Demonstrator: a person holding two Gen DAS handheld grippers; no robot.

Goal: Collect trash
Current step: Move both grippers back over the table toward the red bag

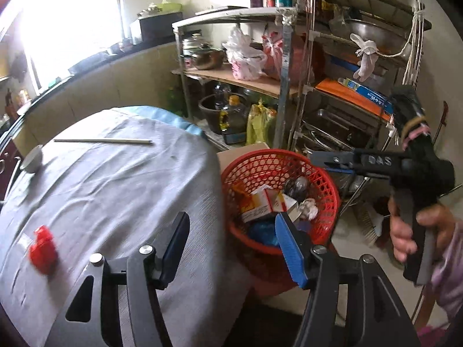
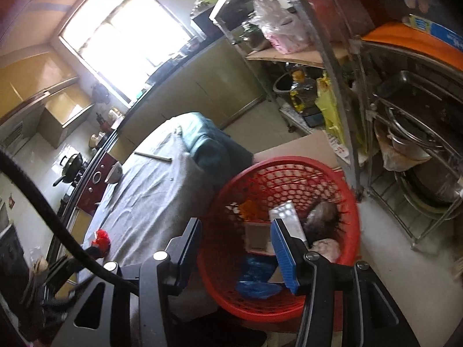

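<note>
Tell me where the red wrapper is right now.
In the left wrist view the red wrapper lies on the grey tablecloth, low at the left, apart from the red basket beside the table.

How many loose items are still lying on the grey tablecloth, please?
3: a red crumpled wrapper near the left gripper, a white stick at the far edge, and a white bowl-like piece at the far left. Others may be hidden.

I see the window (image 1: 66, 29) blown out with daylight glare; edges bend fisheye-style, and the near red wrapper (image 1: 42, 250) blurs.
</note>
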